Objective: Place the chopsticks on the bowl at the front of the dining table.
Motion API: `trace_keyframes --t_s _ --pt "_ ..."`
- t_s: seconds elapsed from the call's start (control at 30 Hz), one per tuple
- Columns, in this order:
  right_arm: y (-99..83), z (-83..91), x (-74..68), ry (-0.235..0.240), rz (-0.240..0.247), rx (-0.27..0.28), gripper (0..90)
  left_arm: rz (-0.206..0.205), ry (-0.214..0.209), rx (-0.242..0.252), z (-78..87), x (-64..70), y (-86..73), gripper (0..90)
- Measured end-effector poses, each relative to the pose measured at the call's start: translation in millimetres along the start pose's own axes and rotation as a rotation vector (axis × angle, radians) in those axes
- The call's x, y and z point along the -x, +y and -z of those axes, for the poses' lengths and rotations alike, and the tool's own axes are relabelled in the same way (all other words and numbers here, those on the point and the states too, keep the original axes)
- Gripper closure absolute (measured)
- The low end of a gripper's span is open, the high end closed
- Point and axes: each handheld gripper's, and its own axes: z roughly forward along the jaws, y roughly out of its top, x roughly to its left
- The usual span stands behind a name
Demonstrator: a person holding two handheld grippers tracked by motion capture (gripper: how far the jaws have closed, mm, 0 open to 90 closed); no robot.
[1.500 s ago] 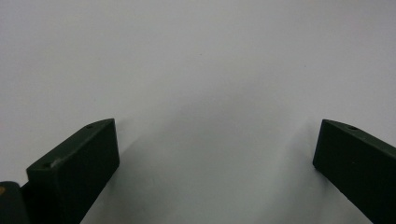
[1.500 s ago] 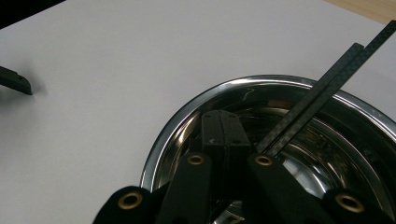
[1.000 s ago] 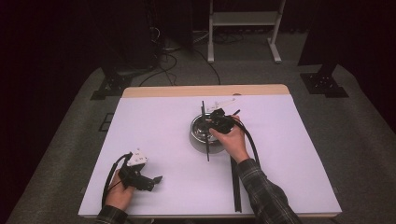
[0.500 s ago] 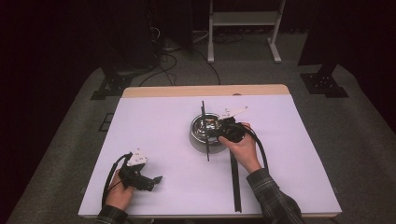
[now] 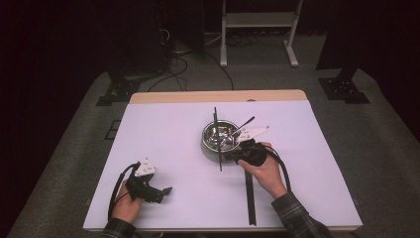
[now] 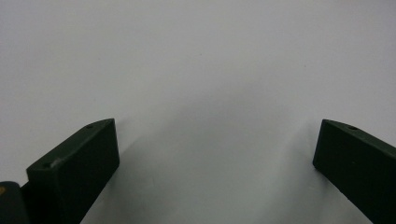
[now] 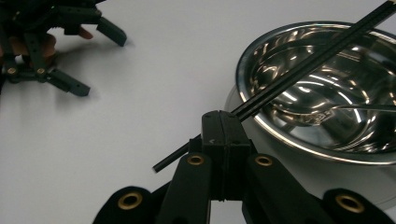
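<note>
Chopstick (image 7: 299,77) clamped between pressed-together jaws of right gripper (image 7: 223,135), near its lower end; shaft runs across rim of steel bowl (image 5: 210,141) at table (image 5: 163,134) centre. Spoon (image 5: 236,133) lies in bowl. Left gripper (image 5: 151,191) rests near front left edge, jaws spread, holding nothing.

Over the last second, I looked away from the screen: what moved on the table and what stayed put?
The right hand-held gripper swung from over the bowl to its near right side, and is shut on the black chopstick lying across the rim. The left hand-held gripper stayed open at the near left of the table. The bowl, the spoon in it and the second chopstick stayed where they were.
</note>
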Motion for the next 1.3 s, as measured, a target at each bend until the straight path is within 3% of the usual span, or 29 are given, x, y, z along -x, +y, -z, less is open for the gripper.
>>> trace_keyframes --t_s 0.57,1.3 --pt "-24.5 -3.7 -32.9 0.053 0.101 -0.084 89.5 -0.002 0.0 -0.001 0.1 -0.1 0.0 0.0" --pt "-16.8 -12.4 -21.9 0.026 0.076 -0.076 89.5 -0.002 0.0 -0.002 0.1 -0.2 0.0 0.0"
